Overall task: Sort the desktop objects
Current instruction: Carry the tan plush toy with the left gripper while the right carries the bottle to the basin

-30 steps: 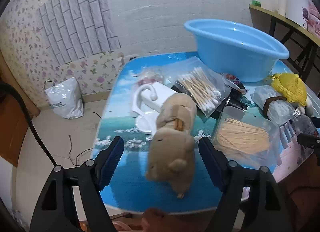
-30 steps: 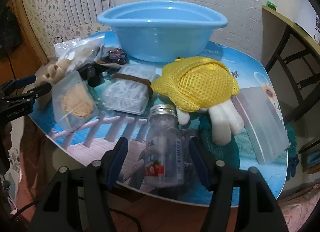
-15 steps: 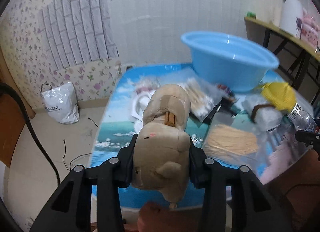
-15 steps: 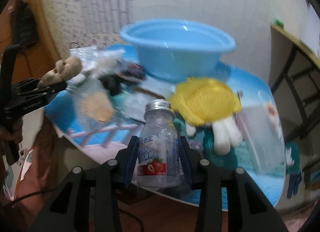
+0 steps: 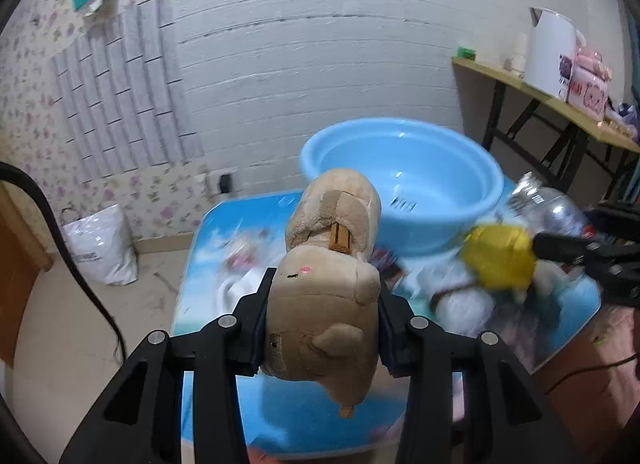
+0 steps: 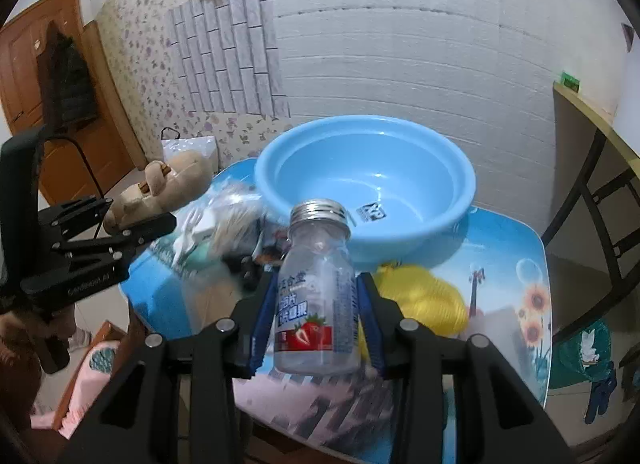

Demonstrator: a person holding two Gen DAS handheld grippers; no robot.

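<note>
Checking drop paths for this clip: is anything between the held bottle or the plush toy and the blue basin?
Nothing visible blocks either. The right gripper holds the bottle and the left gripper holds the plush toy, both above the table clutter. The blue basin looks empty apart from a sticker.
</note>
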